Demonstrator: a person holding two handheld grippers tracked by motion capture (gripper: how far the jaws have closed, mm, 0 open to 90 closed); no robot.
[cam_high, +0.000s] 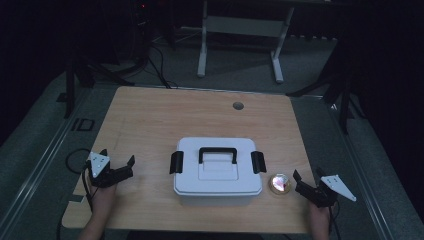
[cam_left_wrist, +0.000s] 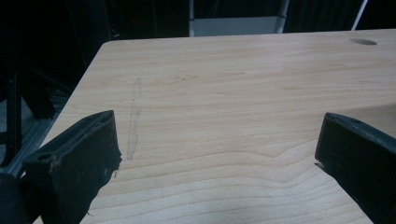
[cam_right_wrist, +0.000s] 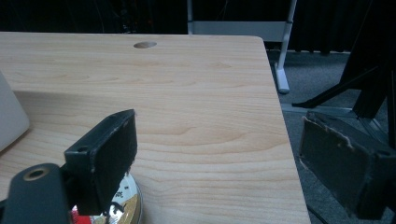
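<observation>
High view: a wooden table (cam_high: 150, 115) carries a white box (cam_high: 217, 172) with a black handle and black side clasps, lid down, near the front edge. A small round tin (cam_high: 280, 183) lies just right of the box. The right gripper (cam_high: 305, 182) sits just right of the tin, jaws spread wide on nothing. The left gripper (cam_high: 118, 162) rests well left of the box, jaws likewise wide apart and empty.
</observation>
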